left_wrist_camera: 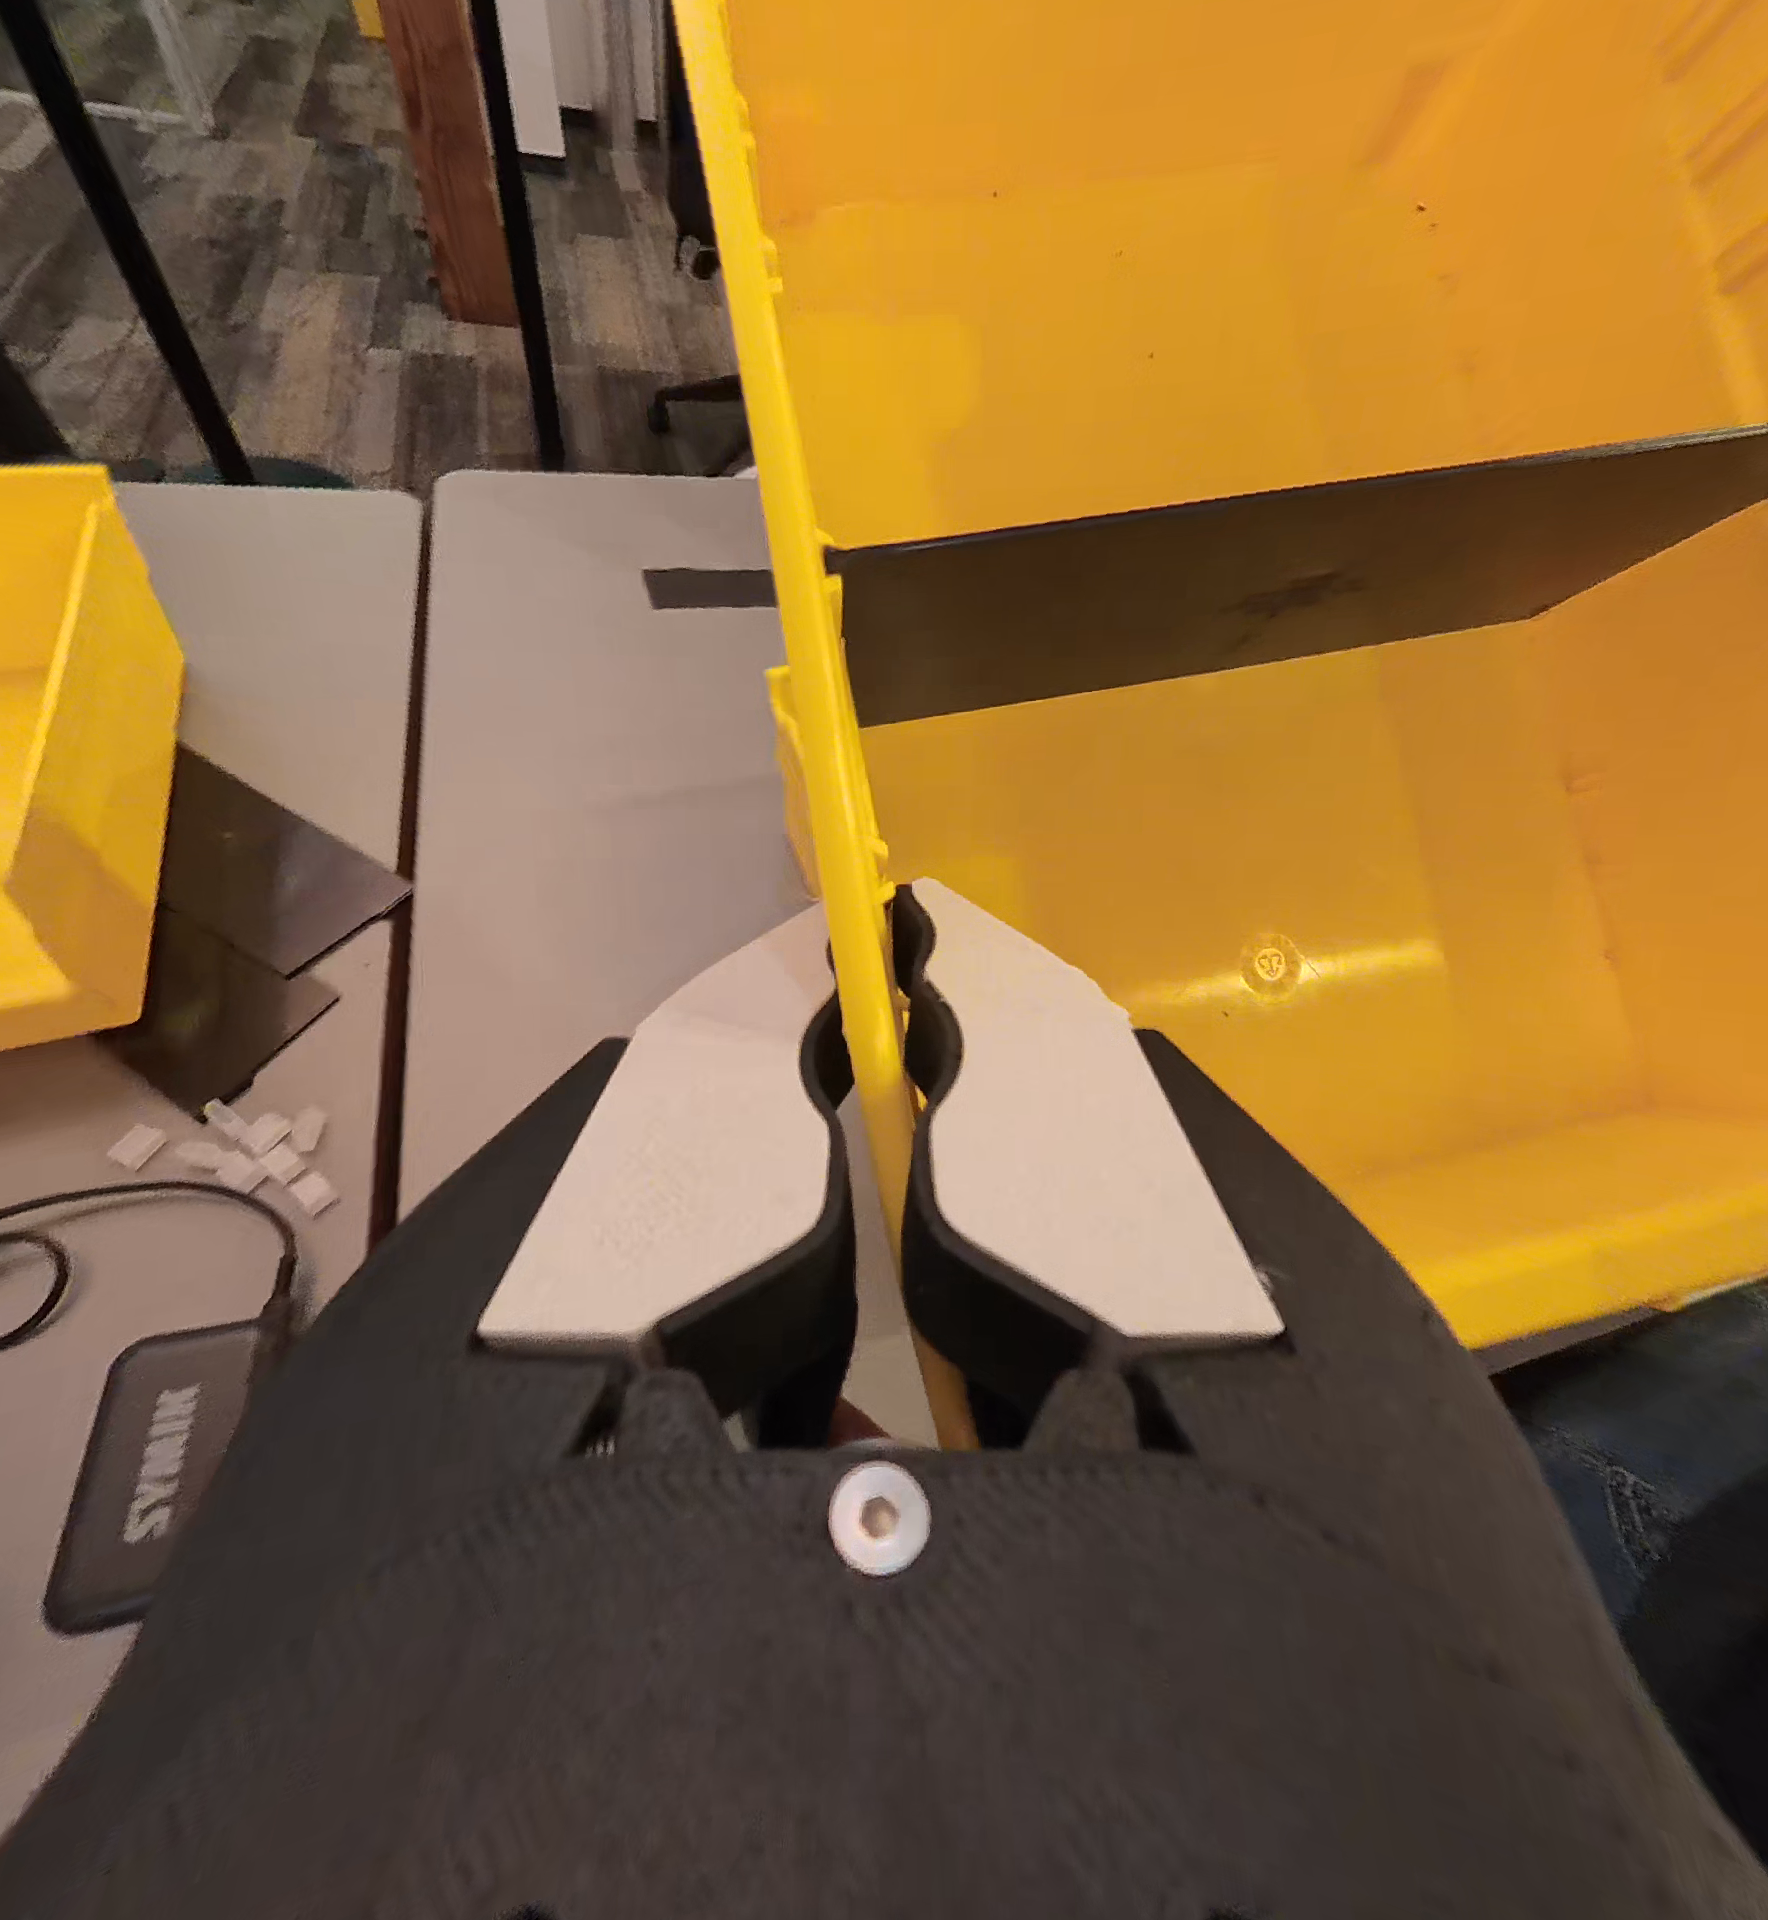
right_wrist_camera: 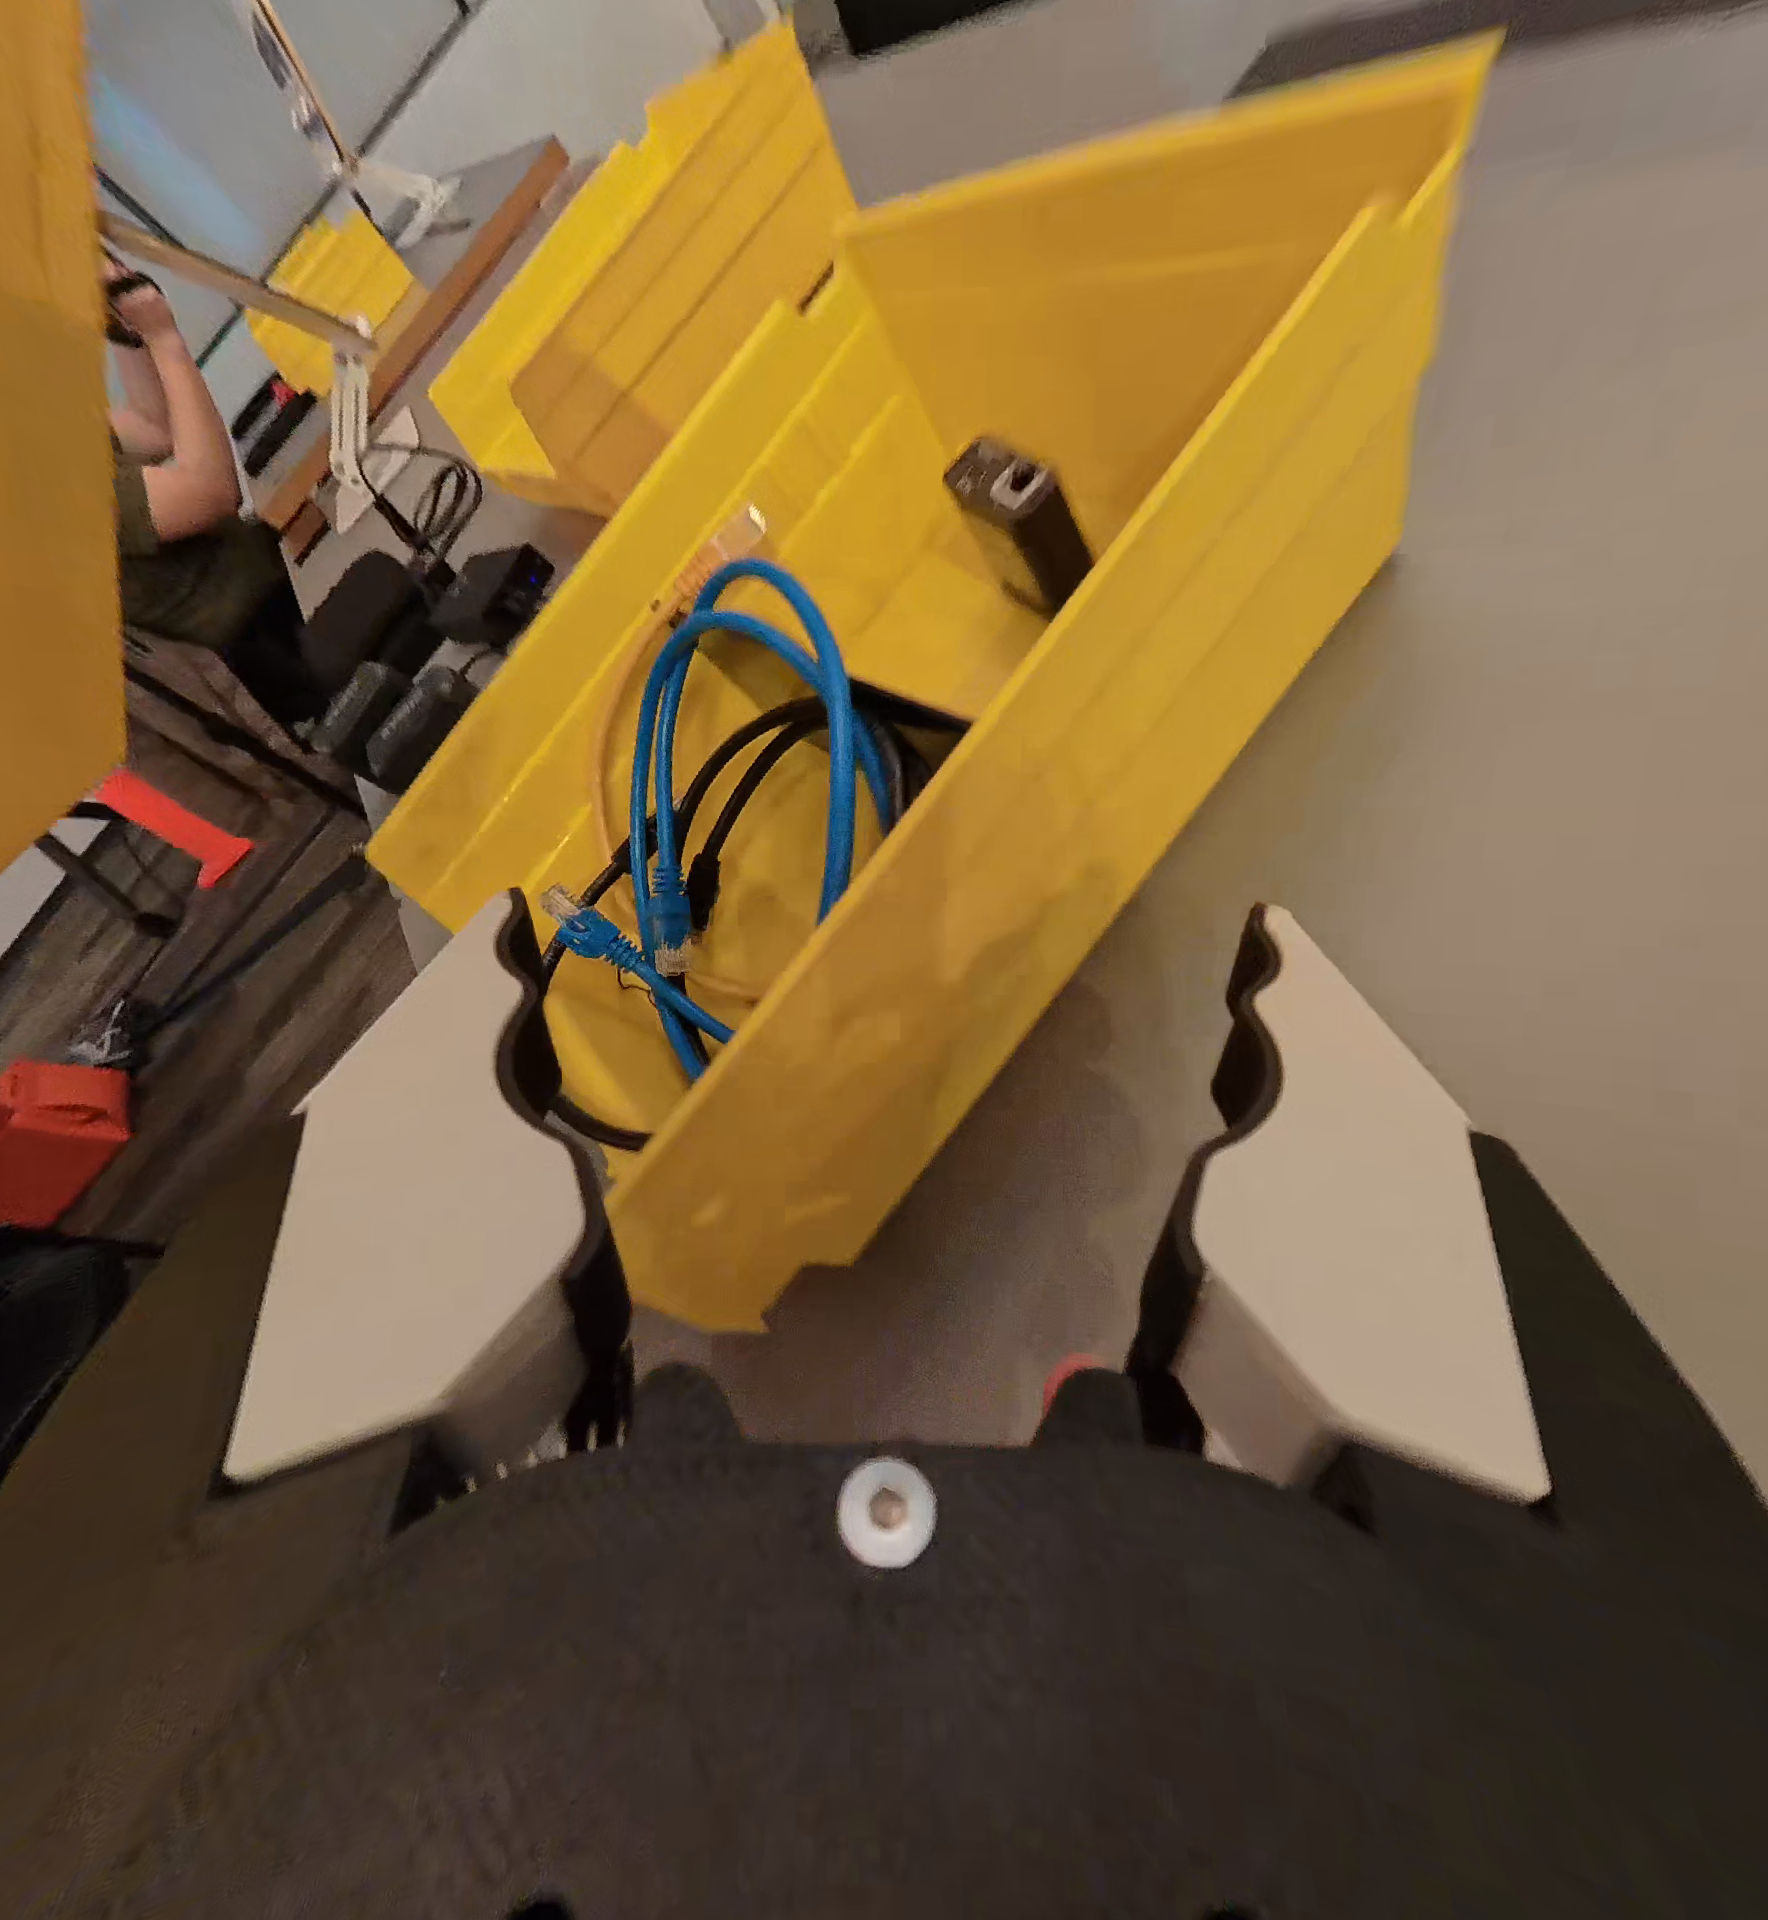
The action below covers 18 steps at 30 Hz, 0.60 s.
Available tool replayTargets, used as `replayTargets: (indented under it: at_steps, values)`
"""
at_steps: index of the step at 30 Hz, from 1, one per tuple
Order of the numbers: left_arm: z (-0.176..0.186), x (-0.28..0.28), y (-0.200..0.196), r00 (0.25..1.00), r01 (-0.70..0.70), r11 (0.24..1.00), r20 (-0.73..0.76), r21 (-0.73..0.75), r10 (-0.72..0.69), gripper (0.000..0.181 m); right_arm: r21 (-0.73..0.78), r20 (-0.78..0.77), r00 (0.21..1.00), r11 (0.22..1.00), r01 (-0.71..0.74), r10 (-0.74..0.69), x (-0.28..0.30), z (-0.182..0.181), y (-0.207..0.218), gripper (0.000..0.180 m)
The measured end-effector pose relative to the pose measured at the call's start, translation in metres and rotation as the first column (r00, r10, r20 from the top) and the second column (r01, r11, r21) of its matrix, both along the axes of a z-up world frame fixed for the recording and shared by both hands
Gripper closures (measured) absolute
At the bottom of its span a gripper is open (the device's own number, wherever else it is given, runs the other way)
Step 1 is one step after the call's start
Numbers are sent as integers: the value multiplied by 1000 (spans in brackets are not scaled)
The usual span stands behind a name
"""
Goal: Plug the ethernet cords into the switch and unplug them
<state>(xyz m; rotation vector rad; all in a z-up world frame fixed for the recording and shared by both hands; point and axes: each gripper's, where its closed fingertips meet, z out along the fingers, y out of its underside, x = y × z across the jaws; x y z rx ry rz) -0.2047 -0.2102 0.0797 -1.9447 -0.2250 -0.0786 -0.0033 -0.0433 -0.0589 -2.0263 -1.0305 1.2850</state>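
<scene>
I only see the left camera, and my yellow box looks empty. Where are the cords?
Observer: In the right wrist view, blue cords lie coiled in another yellow bin.
Operator: Is the switch there too?
Observer: A small black box with a port leans at that bin's far end. It is probably the switch.
Operator: Is the other gripper holding anything?
Observer: No, the right gripper is open and empty.

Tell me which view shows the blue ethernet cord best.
The right wrist view: the blue ethernet cord lies looped in a yellow bin with black cords, both connectors visible. The left wrist view shows none of it, only the left gripper clamped on the wall of a different, empty yellow bin.
</scene>
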Motion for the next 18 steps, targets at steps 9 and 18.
replayTargets:
  at_steps: [9, 18]
  values:
    - [10, 155, 134, 966, 251, 967, -51, -41, -253, 177, 247, -285, 951, 950, 190, -116, 203, 147, 45, 68]
    - [-52, 365, 284, 857, 466, 852, -116, -239, -502, 177, 204, -211, 904, 887, 414, -373, 352, 124, 63, 69]
